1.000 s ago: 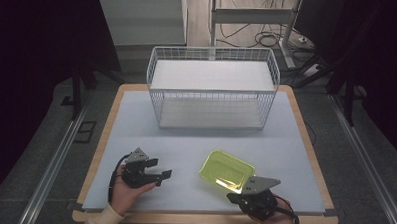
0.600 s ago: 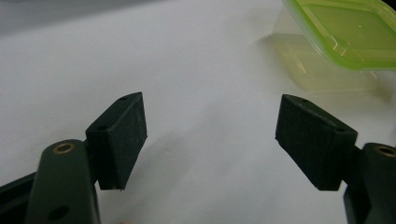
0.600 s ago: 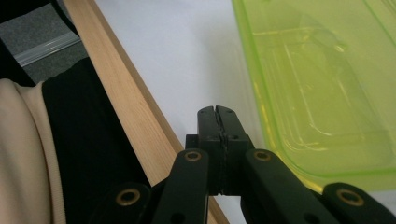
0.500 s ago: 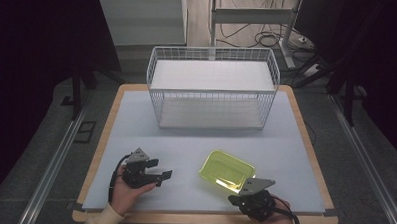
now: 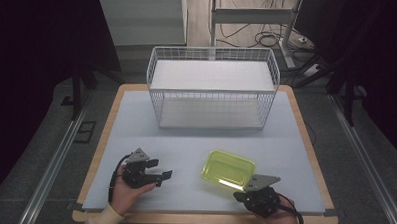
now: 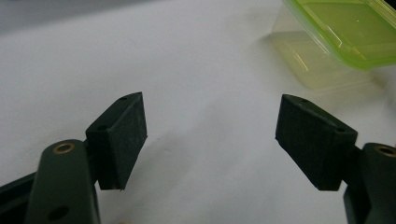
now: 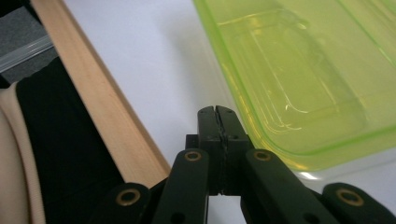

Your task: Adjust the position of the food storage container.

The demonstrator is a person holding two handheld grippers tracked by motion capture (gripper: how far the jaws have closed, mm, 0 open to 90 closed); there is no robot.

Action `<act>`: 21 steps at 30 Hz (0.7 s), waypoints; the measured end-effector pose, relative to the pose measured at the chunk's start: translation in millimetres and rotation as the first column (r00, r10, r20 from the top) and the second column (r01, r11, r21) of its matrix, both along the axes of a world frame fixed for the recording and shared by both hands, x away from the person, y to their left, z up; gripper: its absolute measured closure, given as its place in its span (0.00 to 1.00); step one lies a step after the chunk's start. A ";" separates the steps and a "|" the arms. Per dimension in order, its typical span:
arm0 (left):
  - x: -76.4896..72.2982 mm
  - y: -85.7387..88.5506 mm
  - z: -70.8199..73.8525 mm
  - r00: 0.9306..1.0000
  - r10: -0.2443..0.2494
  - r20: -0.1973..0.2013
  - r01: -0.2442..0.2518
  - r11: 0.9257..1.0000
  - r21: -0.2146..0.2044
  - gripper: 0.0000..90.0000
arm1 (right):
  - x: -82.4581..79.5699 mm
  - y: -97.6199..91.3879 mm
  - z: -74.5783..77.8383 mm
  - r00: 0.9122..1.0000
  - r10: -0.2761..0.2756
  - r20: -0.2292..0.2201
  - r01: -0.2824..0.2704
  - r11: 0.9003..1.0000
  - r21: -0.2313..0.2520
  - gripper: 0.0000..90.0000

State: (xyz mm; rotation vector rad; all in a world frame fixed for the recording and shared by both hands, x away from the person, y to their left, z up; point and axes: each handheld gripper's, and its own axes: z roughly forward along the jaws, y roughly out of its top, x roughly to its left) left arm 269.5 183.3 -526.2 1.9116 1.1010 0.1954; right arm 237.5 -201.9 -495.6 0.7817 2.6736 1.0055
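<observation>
A translucent yellow-green plastic container [image 5: 229, 169] with its lid on lies on the white table top, front right of centre. My right gripper [image 5: 238, 195] sits just at its near corner, by the table's front edge. In the right gripper view its jaws [image 7: 215, 112] are pressed together with nothing between them, and the container's rim [image 7: 308, 70] lies right beside them. My left gripper [image 5: 160, 169] rests at the front left, pointing toward the container. Its pads [image 6: 122, 135] stand wide apart over bare table, with the container [image 6: 345, 23] farther off.
A white wire basket [image 5: 212, 92] with a white liner stands at the back middle of the table. The wooden table edge [image 7: 98, 107] runs close to my right gripper. Dark floor and metal rails surround the table.
My right gripper has shifted slightly at the container's near corner. The left gripper and the container have stayed put.
</observation>
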 end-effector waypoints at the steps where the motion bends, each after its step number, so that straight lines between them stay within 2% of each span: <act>1: 0.0 0.0 0.0 1.000 0.000 0.000 0.000 1.000 0.001 0.28 | 1.2 -1.5 0.1 1.000 -0.009 0.003 0.009 1.000 -0.001 1.00; 9: 0.3 -0.2 -0.3 1.000 -0.002 -0.001 0.002 1.000 0.002 0.28 | 9.1 -12.9 0.4 0.999 -0.051 0.015 0.051 0.999 0.005 1.00; 11: 0.3 -0.1 -0.2 1.000 -0.001 -0.001 0.001 1.000 0.002 0.28 | 11.7 -16.2 0.2 0.997 -0.080 0.019 0.079 0.997 0.014 1.00; 17: 0.6 0.6 -0.2 1.000 -0.004 -0.002 0.004 1.000 0.004 0.28 | 16.7 -22.0 0.0 0.993 -0.119 0.022 0.118 0.993 0.024 1.00; 21: 0.8 0.5 -0.3 1.000 -0.006 -0.001 0.006 1.000 0.006 0.28 | 18.2 -23.3 0.0 0.992 -0.125 0.022 0.124 0.992 0.027 1.00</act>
